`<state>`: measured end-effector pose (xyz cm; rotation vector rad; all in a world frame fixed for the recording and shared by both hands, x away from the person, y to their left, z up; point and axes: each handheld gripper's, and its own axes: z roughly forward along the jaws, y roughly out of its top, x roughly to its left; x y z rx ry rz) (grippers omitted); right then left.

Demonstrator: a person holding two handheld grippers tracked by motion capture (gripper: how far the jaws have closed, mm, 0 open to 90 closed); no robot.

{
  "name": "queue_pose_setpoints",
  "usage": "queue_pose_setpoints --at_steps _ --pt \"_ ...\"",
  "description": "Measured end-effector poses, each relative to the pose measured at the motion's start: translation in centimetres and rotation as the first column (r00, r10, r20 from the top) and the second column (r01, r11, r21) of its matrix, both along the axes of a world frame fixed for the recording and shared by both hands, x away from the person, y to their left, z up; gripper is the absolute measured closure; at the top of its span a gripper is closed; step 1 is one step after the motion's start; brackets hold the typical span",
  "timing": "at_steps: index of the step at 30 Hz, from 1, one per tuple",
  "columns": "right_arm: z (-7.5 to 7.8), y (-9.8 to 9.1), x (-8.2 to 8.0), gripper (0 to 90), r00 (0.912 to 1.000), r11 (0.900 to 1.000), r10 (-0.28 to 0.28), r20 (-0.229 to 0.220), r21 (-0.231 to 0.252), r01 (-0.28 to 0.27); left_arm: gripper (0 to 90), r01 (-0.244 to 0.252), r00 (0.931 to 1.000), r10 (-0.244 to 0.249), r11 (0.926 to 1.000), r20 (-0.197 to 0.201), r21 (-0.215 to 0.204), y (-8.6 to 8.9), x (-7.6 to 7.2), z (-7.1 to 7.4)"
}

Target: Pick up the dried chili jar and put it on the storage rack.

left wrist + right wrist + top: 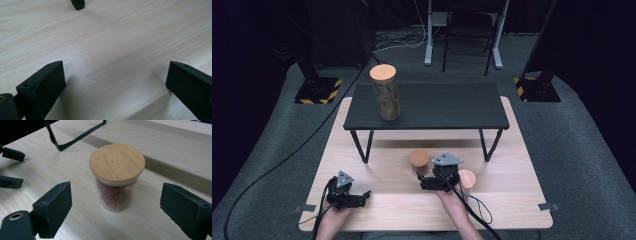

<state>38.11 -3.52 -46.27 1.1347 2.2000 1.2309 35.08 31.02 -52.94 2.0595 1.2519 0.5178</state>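
Black jaws frame the shot as I bring my right gripper (pixel 115 210) up to a small glass jar (pixel 116 192) with a bamboo lid (pixel 117 162), standing upright on the pale wooden table (pixel 155 220). Its jaws stand wide, one on each side of the jar, touching neither wall. Reddish dried pieces show through the glass. In the high view this jar (pixel 419 162) sits near the front of the table, just ahead of the right gripper (pixel 432 181), with a second small lidded jar (pixel 467 181) just beside the gripper on its other side. A tall lidded jar (pixel 385 93) stands on the black raised shelf (pixel 437 107) behind.

My left gripper (pixel 357 199) rests low at the front left, well apart from the jars; its own view shows jaws spread wide over bare wood (pixel 112 50).

Risks, as I judge them: closing off-centre could nudge the smooth glass sideways or tip it; gripping too near the lid could lift the lid loose instead of the jar; and swinging the gripper could knock the neighbouring jar at its flank.
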Motion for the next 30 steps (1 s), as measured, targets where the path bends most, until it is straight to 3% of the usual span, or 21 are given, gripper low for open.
queue_pose_setpoints --at_steps 9,30 --pt "-0.8 1.3 0.9 9.4 0.9996 0.9986 -0.027 0.007 -0.045 0.028 2.0 0.000 1.0000 0.000 1.0000 0.000 -0.003 0.0 0.0 0.0" --pt "-3.4 2.7 3.3 9.6 0.9993 0.9995 -0.026 -0.026 -0.016 0.026 2.0 0.007 1.0000 -0.007 1.0000 -0.001 0.000 0.0 0.0 0.0"
